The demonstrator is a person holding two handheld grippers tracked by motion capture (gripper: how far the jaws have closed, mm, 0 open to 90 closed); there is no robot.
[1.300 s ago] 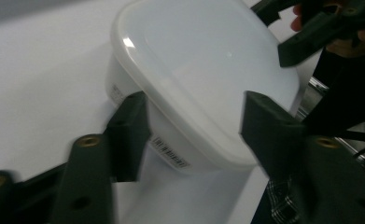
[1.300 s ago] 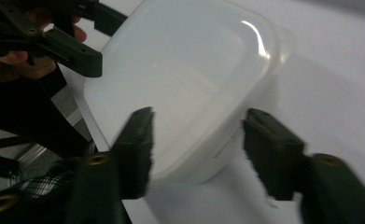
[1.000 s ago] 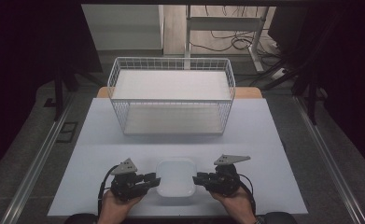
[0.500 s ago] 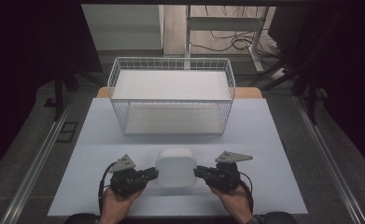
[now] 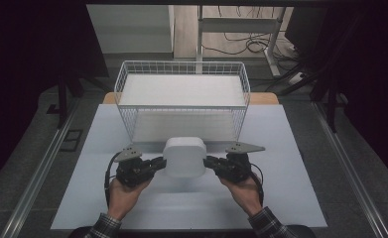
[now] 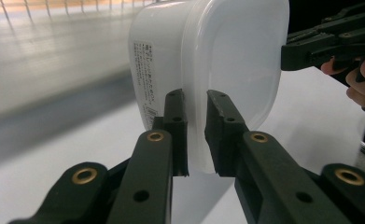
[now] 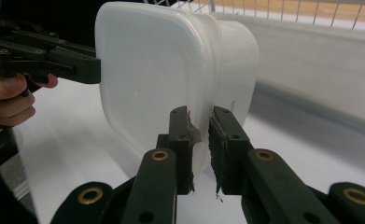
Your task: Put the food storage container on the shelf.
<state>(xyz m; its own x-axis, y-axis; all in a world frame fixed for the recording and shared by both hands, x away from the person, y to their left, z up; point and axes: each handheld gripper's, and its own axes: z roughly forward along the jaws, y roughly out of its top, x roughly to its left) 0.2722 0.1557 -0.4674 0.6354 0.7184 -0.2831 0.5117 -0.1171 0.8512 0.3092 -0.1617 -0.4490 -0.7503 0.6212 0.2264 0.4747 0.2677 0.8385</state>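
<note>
Both hands are holding a white plastic container (image 5: 184, 156) up off the table (image 5: 291, 198), tipped on its side so the lidded face is turned toward the person, just on the near side of the wire basket (image 5: 181, 101) and roughly level with its lower front edge. The left gripper (image 5: 158, 163) is pinching the container's left rim, and from the left gripper view its jaws are clamped tight on the thin lip where the lid meets the tub (image 6: 203, 70). The right gripper (image 5: 210, 162) is doing the same on the right rim, its worn pads closed on that same seam in the right gripper view (image 7: 171, 74). The container looks light and probably empty: the walls are translucent, and nothing is showing through them. The plastic seems fairly stiff at the rim but likely to flex across the broad faces, so the lip is the sensible place to grip, one side each, as they are doing. The surface looks smooth and glossy, so I would guess it is slippery; with only narrow pads on a thin edge, it could pivot or slide out if one hand is squeezing less than the other. It does not look fragile, though a lid like this might pop off if the rim is twisted.
</note>
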